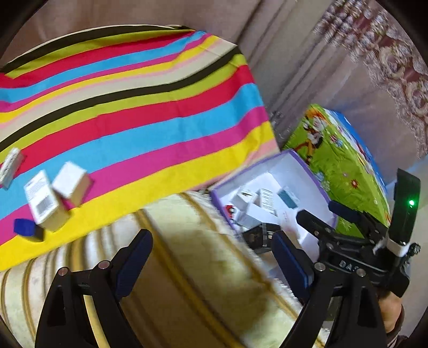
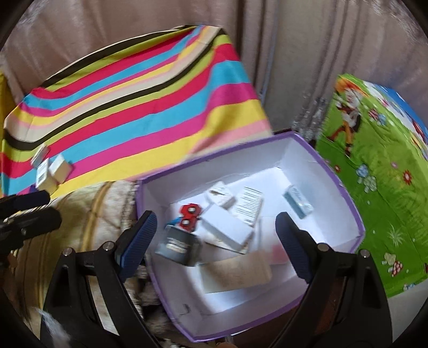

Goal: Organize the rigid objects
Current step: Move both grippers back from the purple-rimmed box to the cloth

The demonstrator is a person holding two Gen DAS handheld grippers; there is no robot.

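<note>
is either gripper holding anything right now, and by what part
Nothing is held. The left gripper and the right gripper both stand open and empty, the right above the purple box.

Striped cloth (image 1: 139, 107), cartoon mat (image 2: 374, 174), perhaps curtains (image 2: 133, 24).

small boxes (image 1: 53, 195) on striped cloth (image 1: 133, 107) blurred, labels unreadable, purple box (image 2: 347, 187) contents smeared

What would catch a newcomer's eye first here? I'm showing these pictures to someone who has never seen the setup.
The bright striped cloth fills the upper left, with a few small boxes still lying near its yellow edge. To its right sits the open purple-rimmed box, already holding several small packages and a red toy. Beside that is a green cartoon-printed box.
</note>
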